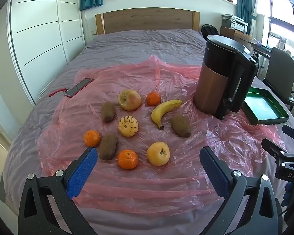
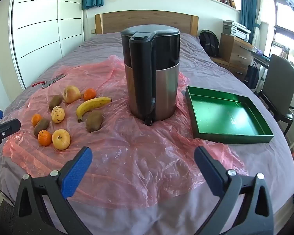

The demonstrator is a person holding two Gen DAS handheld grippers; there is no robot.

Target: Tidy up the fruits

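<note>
Nothing sorted yet. All fruit point(image 1: 128, 126) loose on pink plastic sheet point(image 1: 166, 180) on bed, left of kettle point(image 2: 151, 74). Green tray point(image 2: 228, 117) at right empty. Left tongs point(image 1: 149, 156) and right tongs point(image 2: 143, 155) wide, holding nothing.

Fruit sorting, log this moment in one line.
left gripper open, empty | right gripper open, empty | fruits on sheet | green tray empty

Fruits point(image 2: 68, 113) left of kettle point(image 2: 152, 74), tray point(image 2: 192, 115) right.
</note>
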